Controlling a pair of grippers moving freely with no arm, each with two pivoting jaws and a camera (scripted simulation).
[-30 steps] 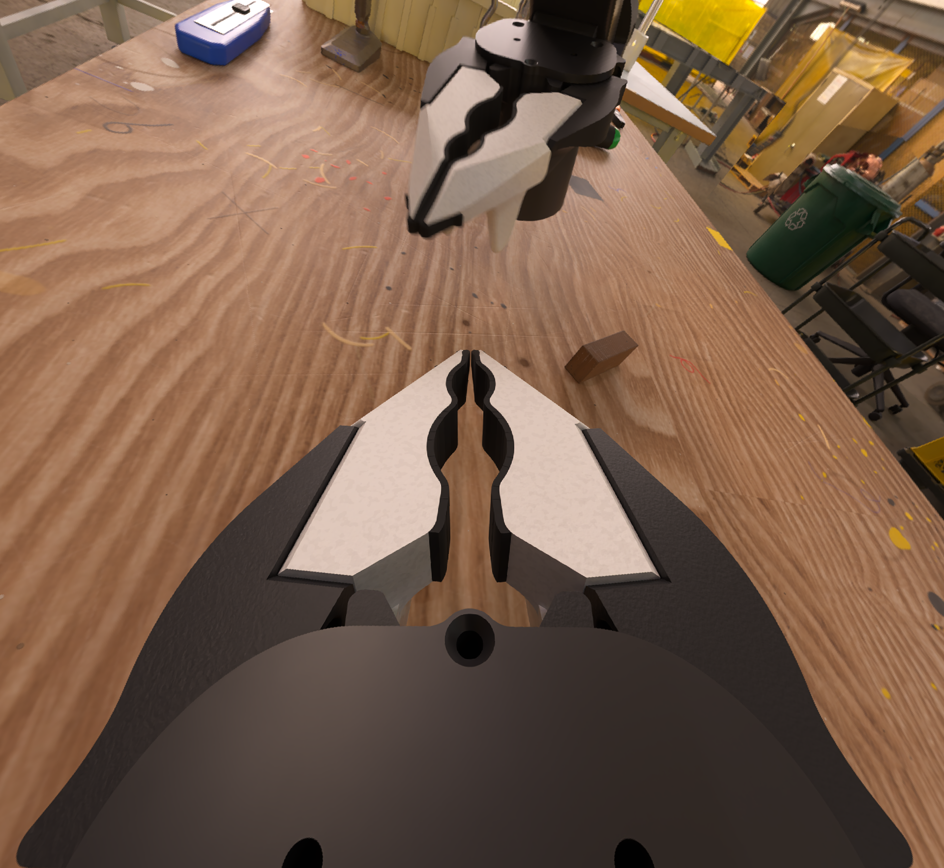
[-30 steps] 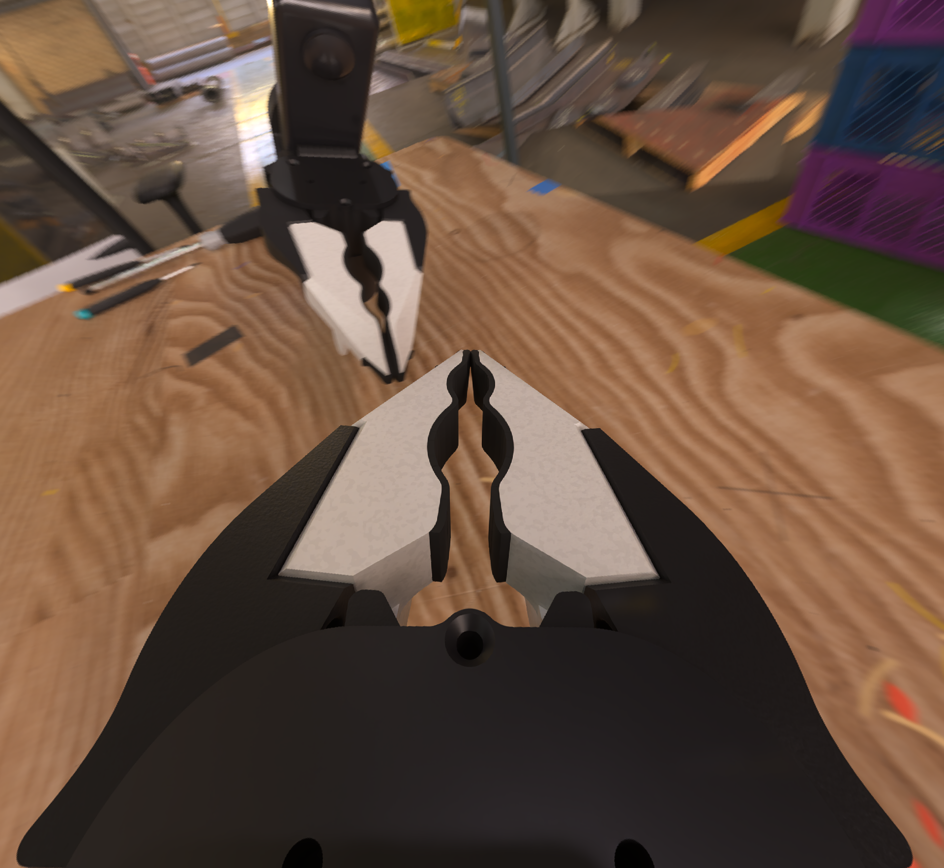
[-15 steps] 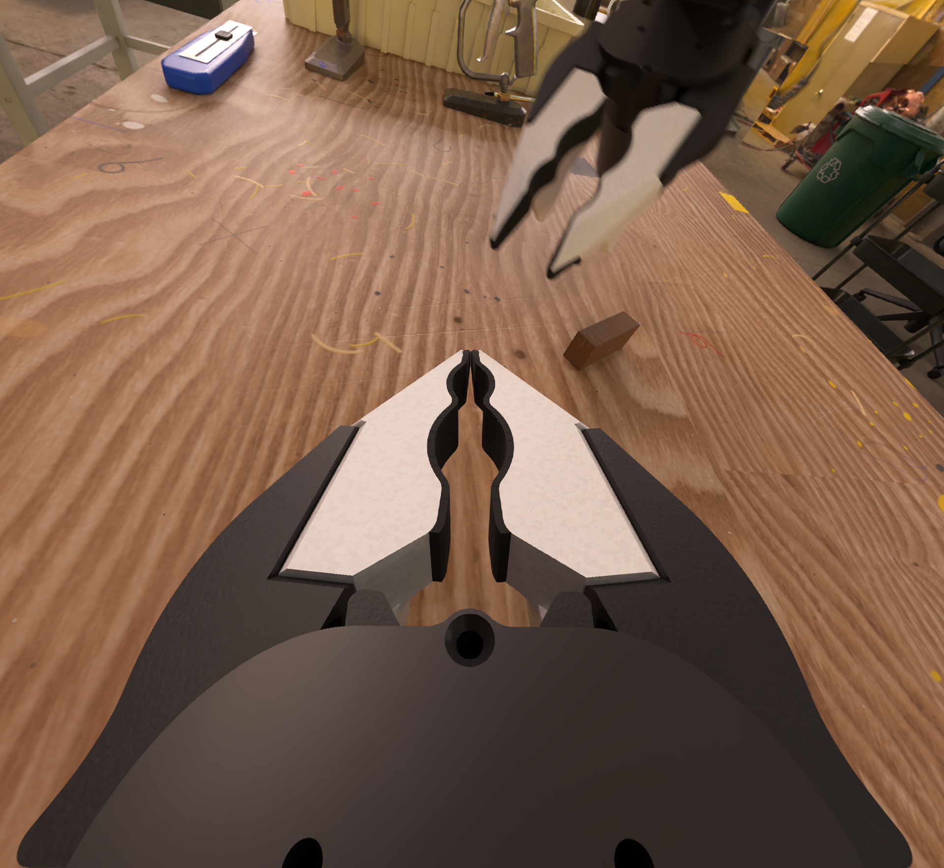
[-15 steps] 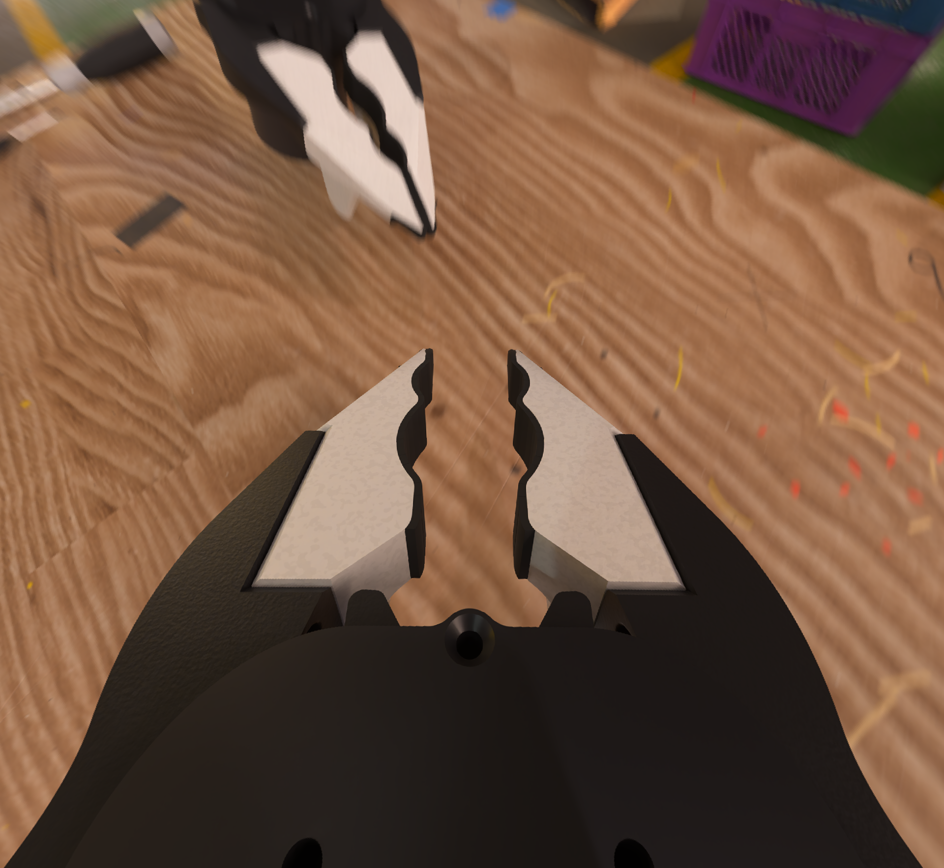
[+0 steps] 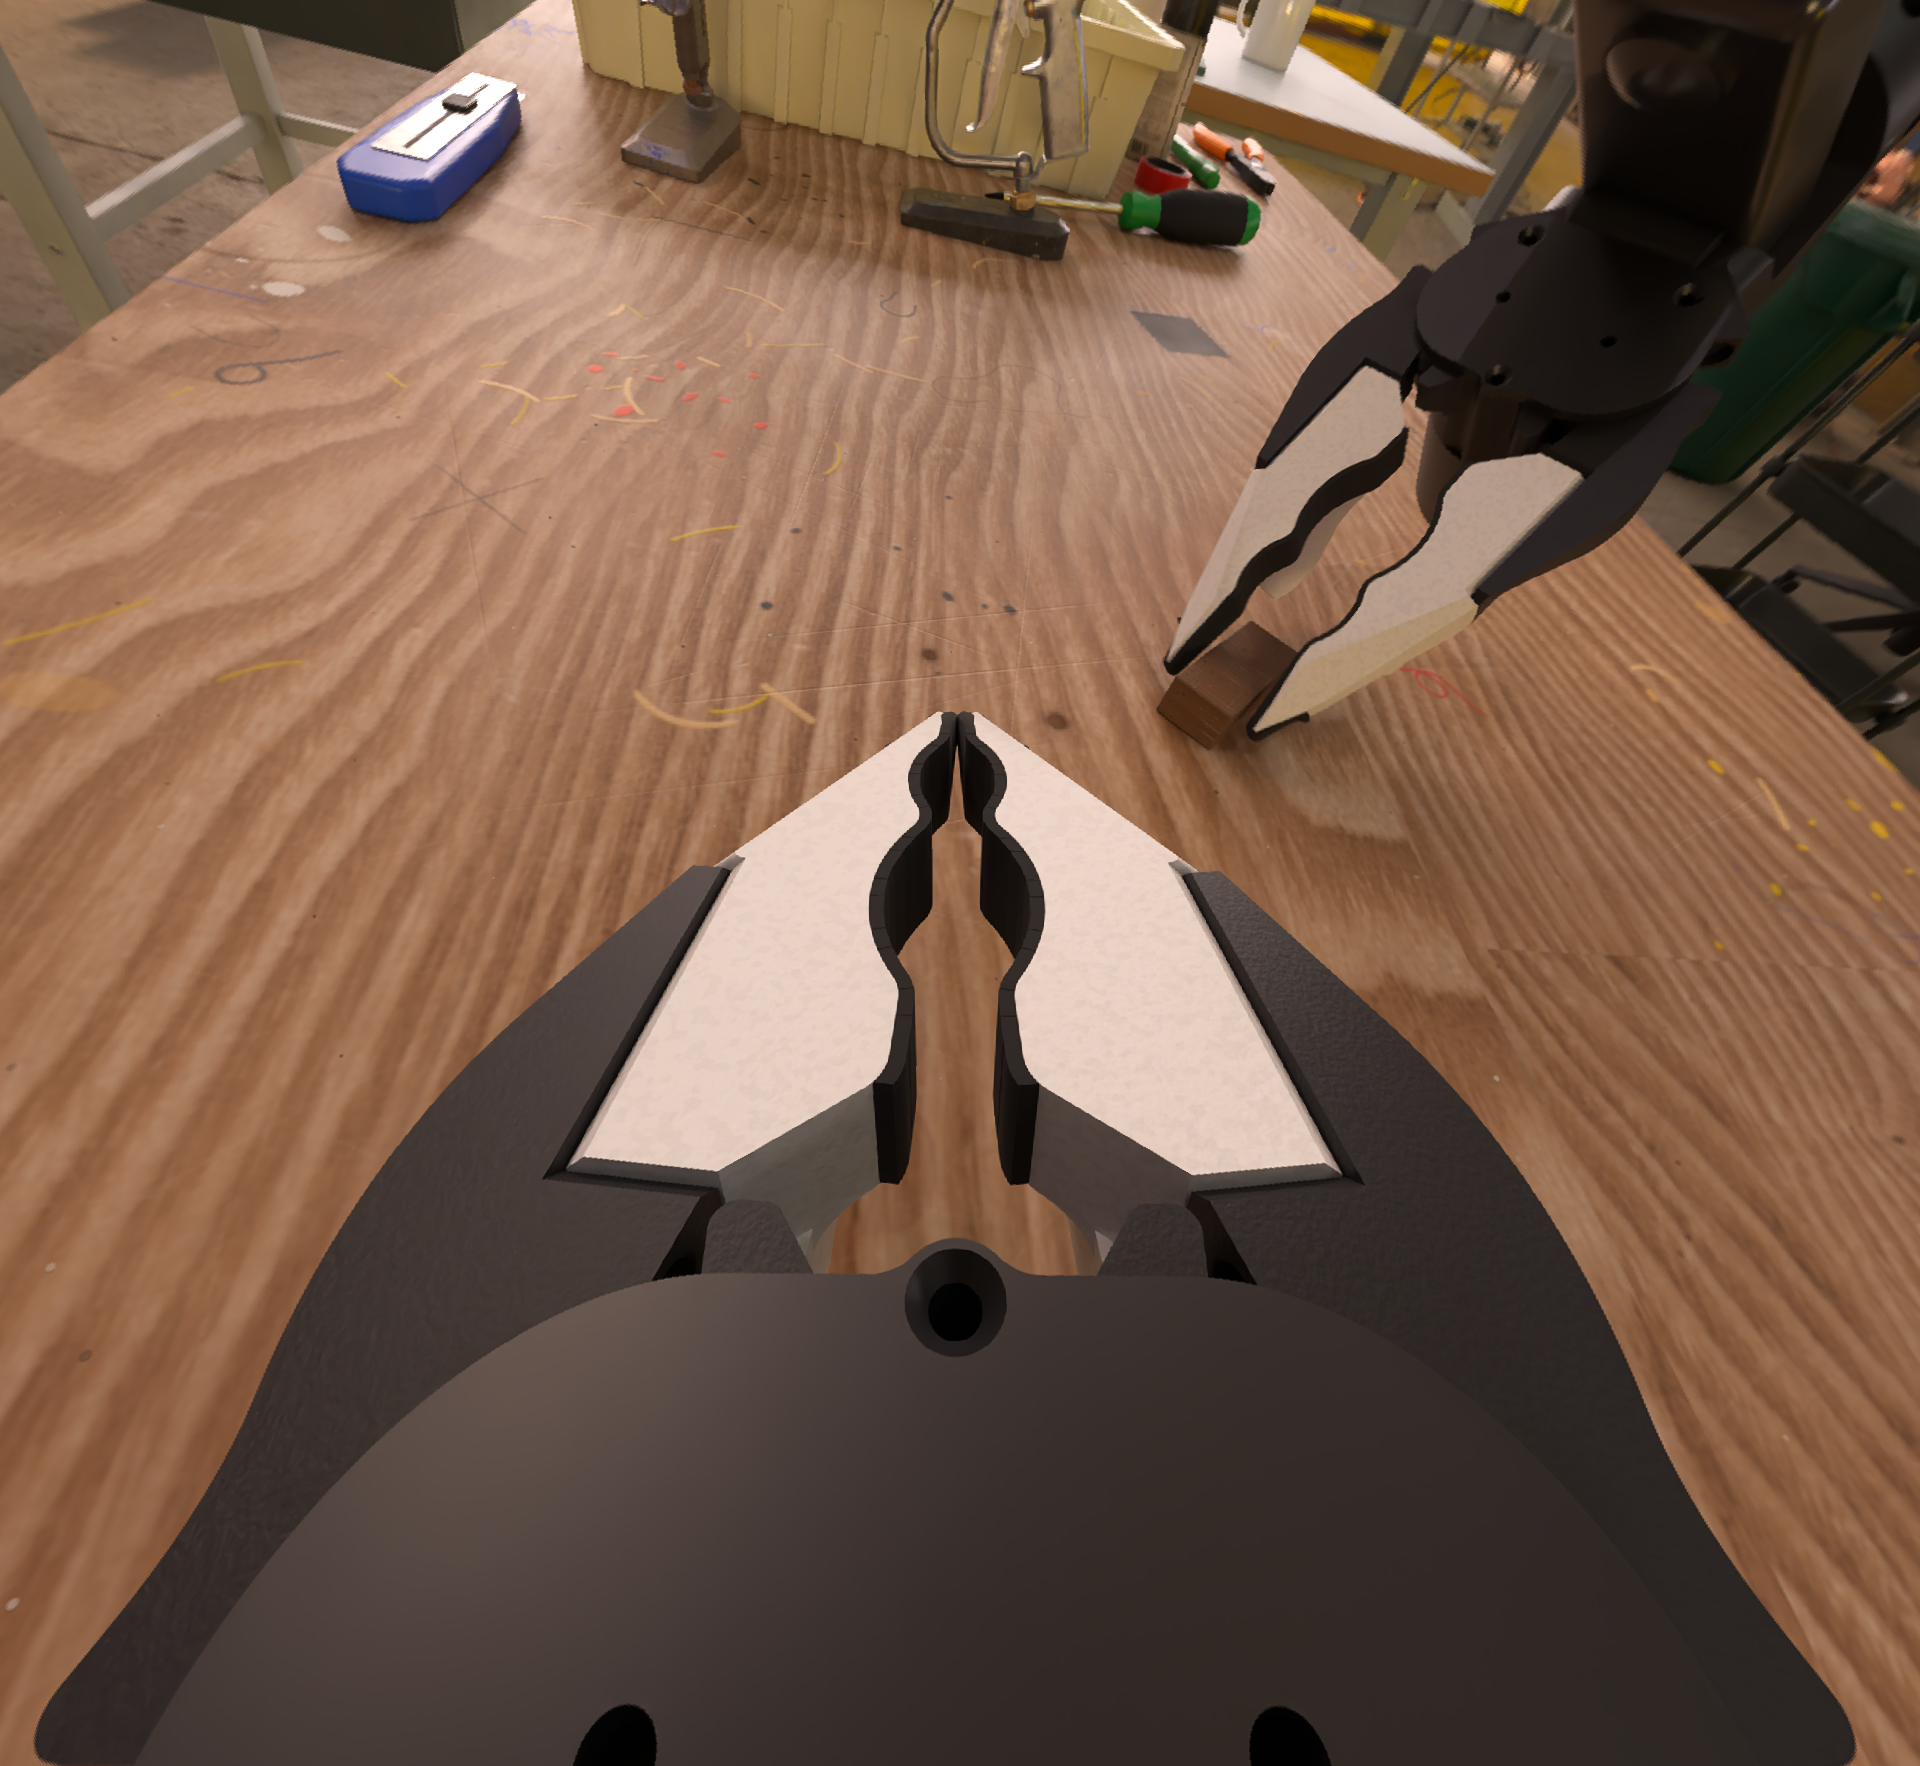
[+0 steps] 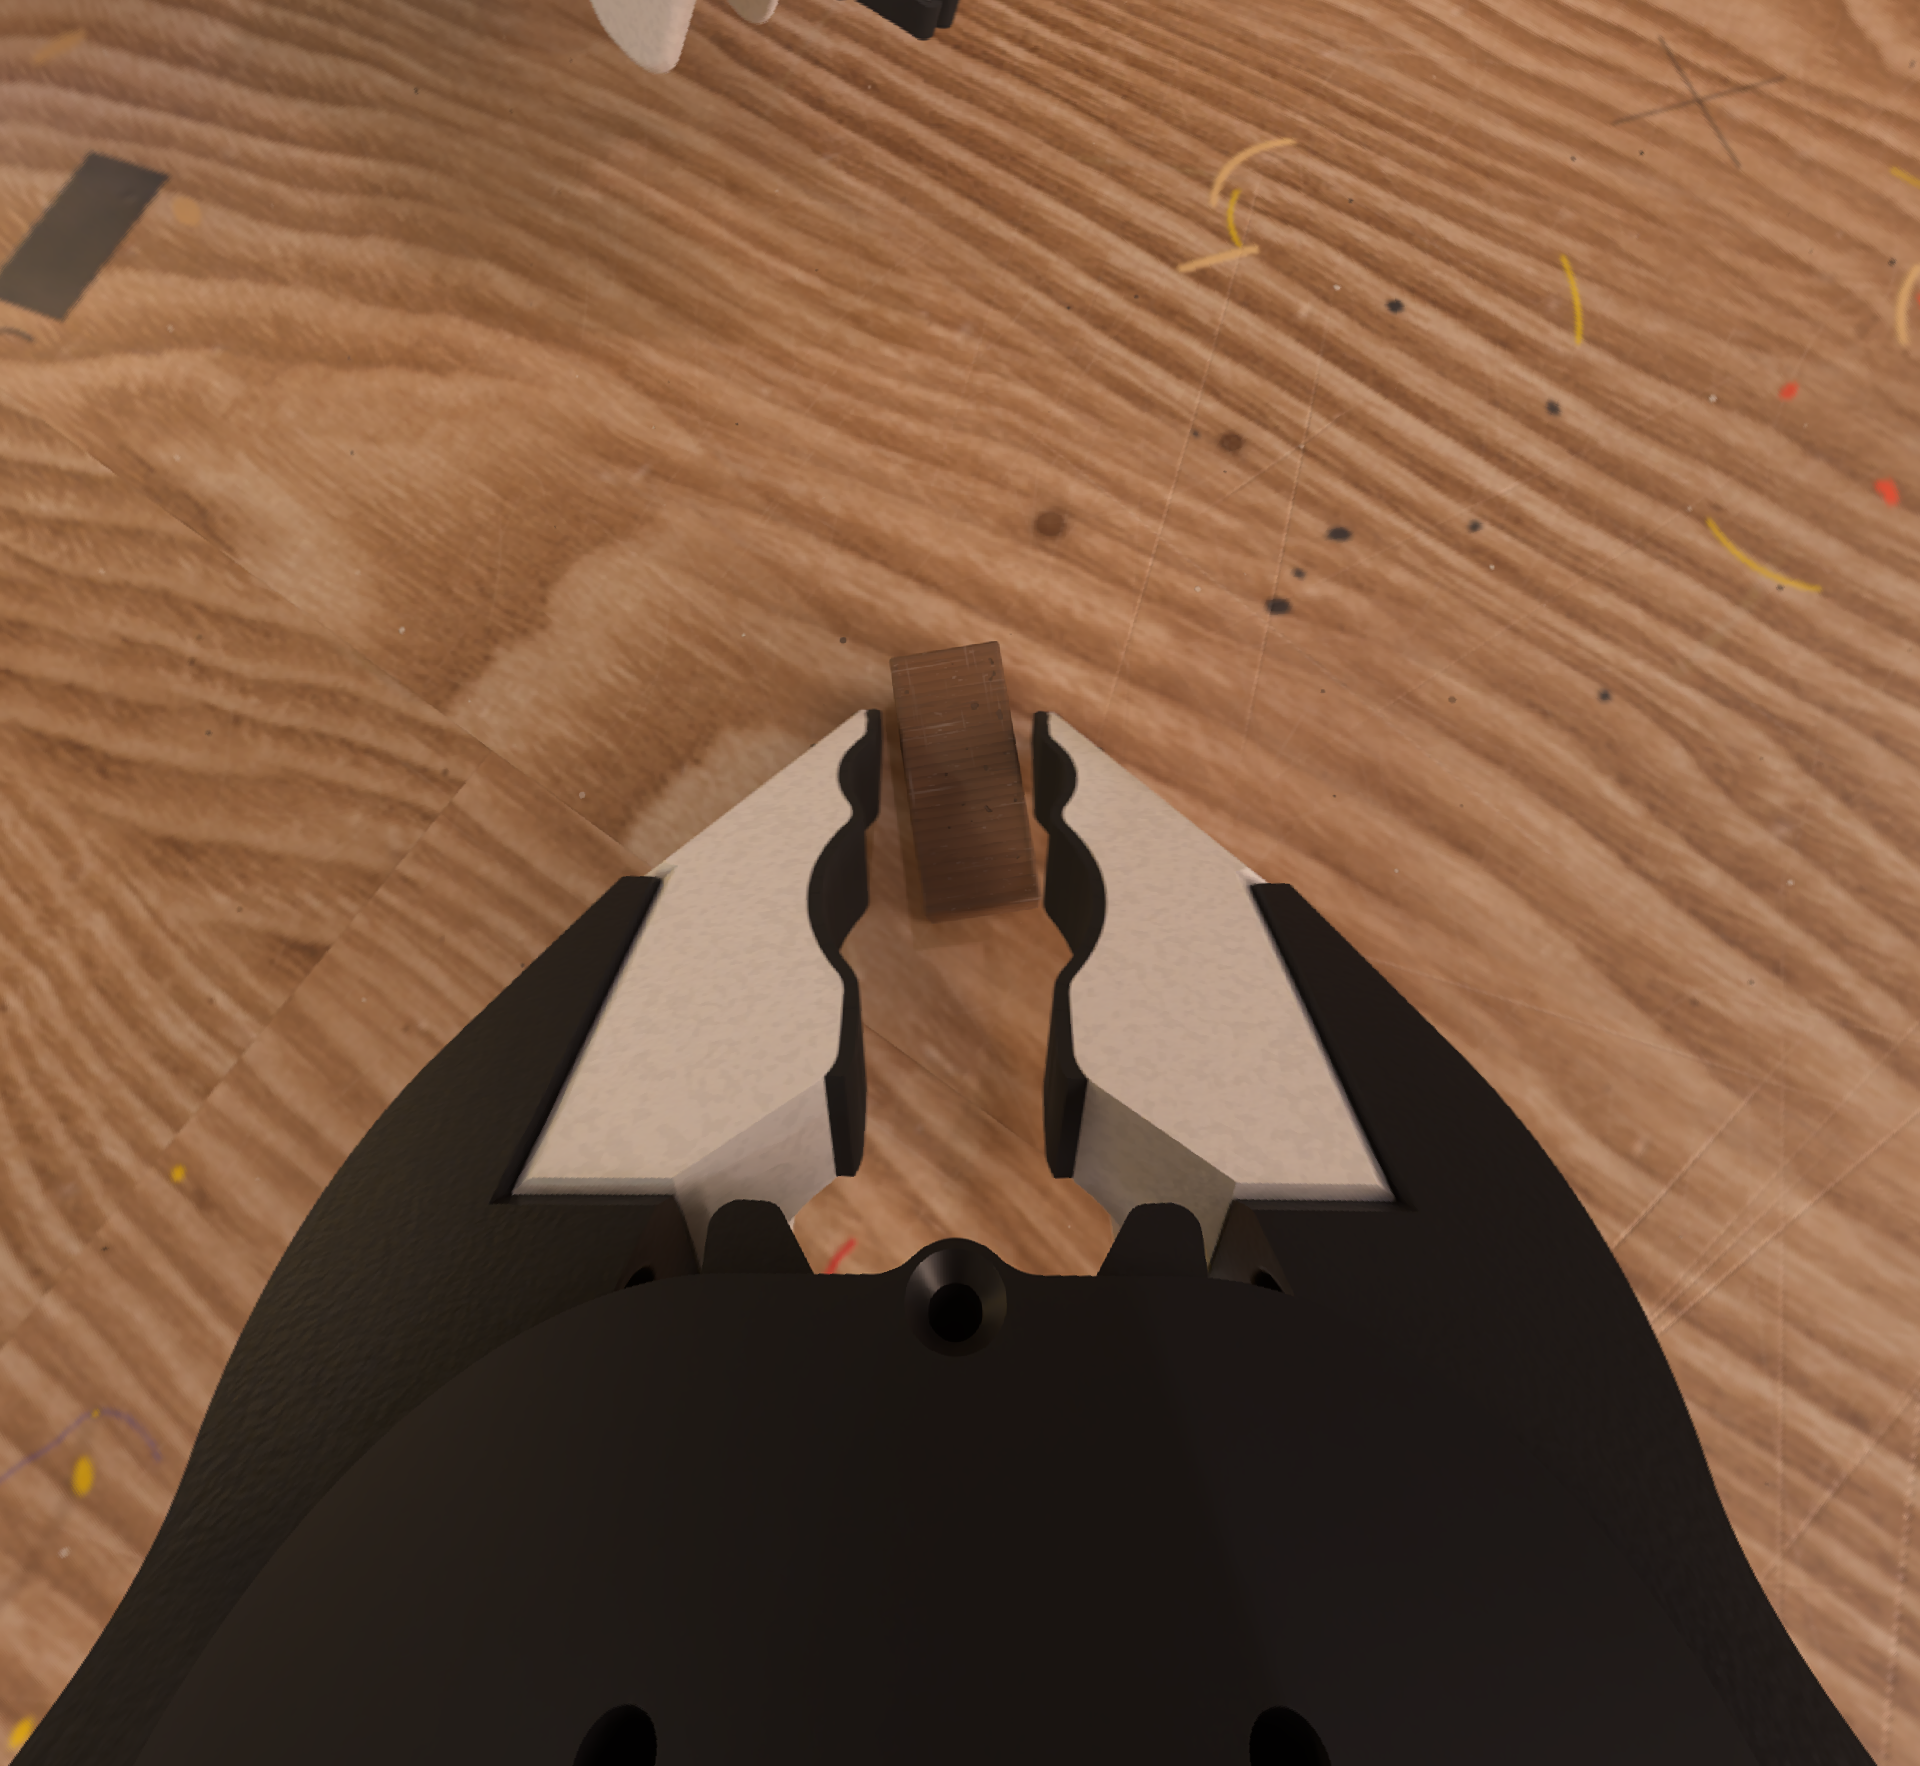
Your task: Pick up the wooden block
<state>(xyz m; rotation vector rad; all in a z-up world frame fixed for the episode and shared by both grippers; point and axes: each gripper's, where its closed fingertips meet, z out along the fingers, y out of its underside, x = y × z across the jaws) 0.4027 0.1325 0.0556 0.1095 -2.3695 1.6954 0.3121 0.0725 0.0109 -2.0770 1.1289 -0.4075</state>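
Note:
The wooden block [image 6: 966,786] is small, dark brown and lies flat on the plywood table [image 6: 1351,781]. My right gripper [image 6: 954,719] is open and points down over it, one finger on each side of the block, with small gaps on both sides. In the left wrist view the block [image 5: 1221,688] shows between the right gripper's [image 5: 1216,696] fingertips at the right. My left gripper [image 5: 954,719] is shut and empty, hovering over bare table to the left of the block. Its tips also show at the top of the right wrist view [image 6: 940,2].
At the table's far end stand a cream bin [image 5: 831,43] with a spray gun [image 5: 997,2], a blue box [image 5: 431,147], a green-handled screwdriver [image 5: 1184,215] and a dark strip [image 5: 1179,332]. The table's right edge drops to the floor beside a green bin [image 5: 1797,366].
My right gripper has opened, swung right and come down until its fingers straddle the block. My left gripper has stayed shut and kept roughly in place.

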